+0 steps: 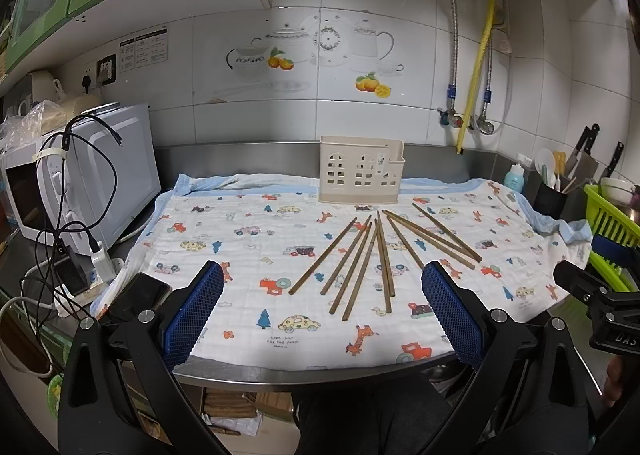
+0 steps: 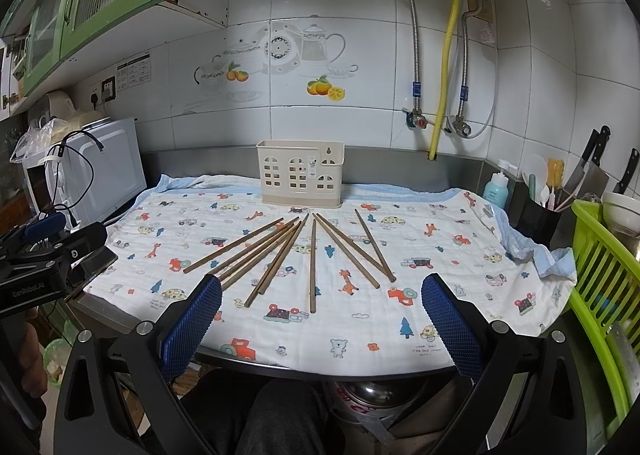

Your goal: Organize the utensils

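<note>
Nine or so wooden chopsticks (image 1: 362, 255) lie fanned out on the patterned cloth (image 1: 248, 223) that covers the desk (image 1: 304, 375), their far tips converging toward the cream utensil holder (image 1: 360, 169), which stands upright at the back edge against the steel splashback. We cannot be sure of the exact count, since some sticks overlap.

We judge the task to be at its very start: the holder looks empty, and every stick we can see rests on the cloth. Both tools hover at the front edge. The left gripper (image 1: 322, 311) has its blue fingers (image 1: 196, 315) spread wide with nothing between them, and the right gripper (image 2: 322, 319) is equally wide apart and empty.

The next move, we think, calls for lowering one tool over a single stick, closing across its shaft, then tilting it upright to drop it into the holder. The thin sticks lying flat and close together could make a clean single pick awkward.

The left view shows the microwave (image 1: 92, 171) and tangled cables at the desk's left edge; the right view better shows the green dish rack (image 2: 600, 267) and the knives (image 2: 592, 159) at the right edge.
</note>
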The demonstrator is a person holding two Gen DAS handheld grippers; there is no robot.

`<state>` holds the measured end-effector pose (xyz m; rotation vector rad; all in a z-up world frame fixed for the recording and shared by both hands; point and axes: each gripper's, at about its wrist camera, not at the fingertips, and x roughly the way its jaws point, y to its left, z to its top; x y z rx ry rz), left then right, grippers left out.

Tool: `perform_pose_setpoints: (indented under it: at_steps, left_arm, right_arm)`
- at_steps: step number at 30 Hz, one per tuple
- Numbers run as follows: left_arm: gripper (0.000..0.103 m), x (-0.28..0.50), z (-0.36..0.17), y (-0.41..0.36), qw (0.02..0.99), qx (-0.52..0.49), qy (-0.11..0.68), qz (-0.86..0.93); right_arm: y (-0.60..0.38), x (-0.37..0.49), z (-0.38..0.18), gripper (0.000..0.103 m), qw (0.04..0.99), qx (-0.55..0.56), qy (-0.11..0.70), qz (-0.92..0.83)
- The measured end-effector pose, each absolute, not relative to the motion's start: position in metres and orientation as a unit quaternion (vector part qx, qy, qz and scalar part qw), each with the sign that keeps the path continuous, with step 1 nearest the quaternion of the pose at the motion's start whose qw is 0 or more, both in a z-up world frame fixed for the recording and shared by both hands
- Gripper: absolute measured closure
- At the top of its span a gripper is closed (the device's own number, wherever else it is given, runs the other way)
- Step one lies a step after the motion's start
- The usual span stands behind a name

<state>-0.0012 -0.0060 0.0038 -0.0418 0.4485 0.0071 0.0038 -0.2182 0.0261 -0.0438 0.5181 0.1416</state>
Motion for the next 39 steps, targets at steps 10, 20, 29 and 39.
perform_pose_setpoints:
  at_steps: [10,20,29,39]
  left_arm:
    - [0.005,0.002,0.003,-0.005,0.974,-0.021,0.224,0.006]
    - [0.005,0.001,0.002,-0.005,0.974,-0.022,0.224,0.005]
    - [0.005,0.004,0.001,-0.005,0.974,-0.021,0.227,0.007]
    - [0.005,0.010,-0.002,-0.004,0.973,-0.018,0.230,0.006]
  right_arm:
    - [-0.215,0.006,0.024,0.006,0.964,-0.022,0.256,0.073]
    - [-0.213,0.008,0.022,0.006,0.963,-0.023,0.257,0.075]
    - [-0.212,0.011,0.021,0.006,0.962,-0.025,0.259,0.079]
    - [-0.211,0.014,0.018,0.006,0.961,-0.025,0.263,0.079]
